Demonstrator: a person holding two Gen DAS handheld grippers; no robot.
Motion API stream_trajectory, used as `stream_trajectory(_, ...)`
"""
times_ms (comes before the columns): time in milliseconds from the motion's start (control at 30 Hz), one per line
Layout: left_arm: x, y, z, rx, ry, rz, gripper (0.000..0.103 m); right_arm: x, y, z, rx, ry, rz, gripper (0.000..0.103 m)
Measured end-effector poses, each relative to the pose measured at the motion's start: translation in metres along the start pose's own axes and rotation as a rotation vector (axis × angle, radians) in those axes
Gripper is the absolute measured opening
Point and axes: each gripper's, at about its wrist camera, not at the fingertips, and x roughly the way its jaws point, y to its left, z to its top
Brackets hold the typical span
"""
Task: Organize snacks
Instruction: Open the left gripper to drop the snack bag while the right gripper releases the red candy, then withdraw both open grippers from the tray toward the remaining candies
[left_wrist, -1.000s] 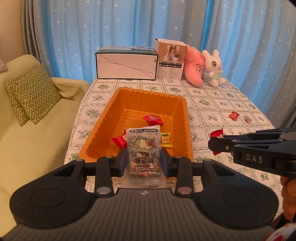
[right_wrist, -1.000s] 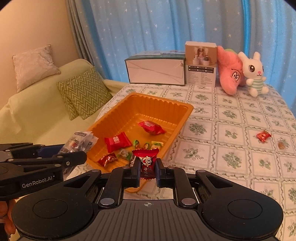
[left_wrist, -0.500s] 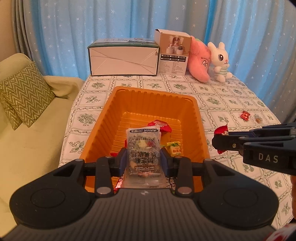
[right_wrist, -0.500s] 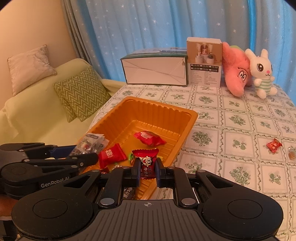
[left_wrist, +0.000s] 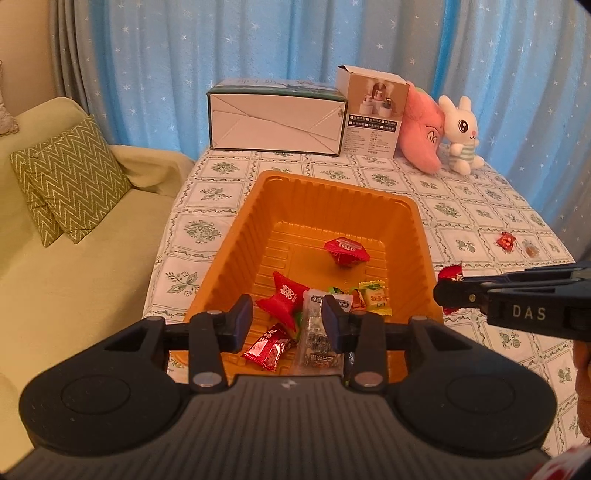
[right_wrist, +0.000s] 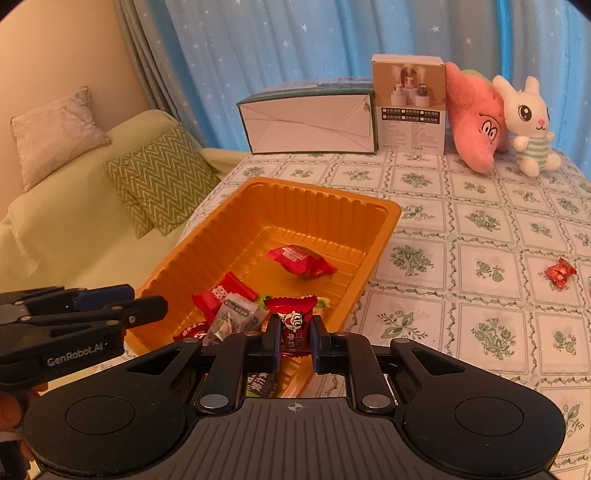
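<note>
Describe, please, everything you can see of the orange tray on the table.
The orange tray is a deep rectangular tub of glossy, ribbed thin plastic with a flat rolled rim, standing upright on the floral tablecloth near the sofa-side edge. Wrapped snacks lie loose on its floor, clustered at the near end; the far end is bare.
</note>
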Motion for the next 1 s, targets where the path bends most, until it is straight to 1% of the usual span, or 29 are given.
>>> stream_trajectory(167,-0.006,0.004,-0.003,-0.018,-0.008,-0.006,0.037,0.002,0.005,0.005,0.011,-0.003,0.016,0.016)
stream_trajectory(333,-0.006,0.01,-0.006,-0.044,-0.002,-0.007,0.037,0.013,0.008,0.009,0.031,0.01,0.058,0.016)
stream_trajectory(367,-0.007,0.009,-0.008,-0.043,-0.002,-0.004,0.037,0.015,0.007,0.009,0.038,0.013,0.064,0.023)
stream_trajectory(400,-0.008,0.009,-0.009,-0.043,-0.001,-0.004,0.037,0.015,0.006,0.008,0.052,0.011,0.066,0.041)
stream_trajectory(467,-0.01,0.008,-0.01,-0.045,-0.002,-0.007,0.037,0.011,0.0,0.006,0.092,-0.006,0.07,0.062)
stream_trajectory(567,-0.016,0.005,-0.013,-0.049,-0.006,-0.006,0.037,-0.001,-0.006,0.003,0.124,-0.032,0.072,0.062)
stream_trajectory(667,-0.026,-0.001,-0.015,-0.058,-0.015,-0.013,0.037,-0.018,-0.014,-0.003,0.15,-0.051,0.054,0.062)
stream_trajectory(800,-0.042,-0.015,-0.021,-0.054,-0.021,-0.025,0.037,-0.042,-0.029,-0.02,0.214,-0.045,0.023,0.062)
stream_trajectory(1000,-0.071,-0.039,-0.033,-0.047,-0.019,-0.03,0.037,-0.08,-0.038,-0.047,0.224,-0.046,-0.024,0.062)
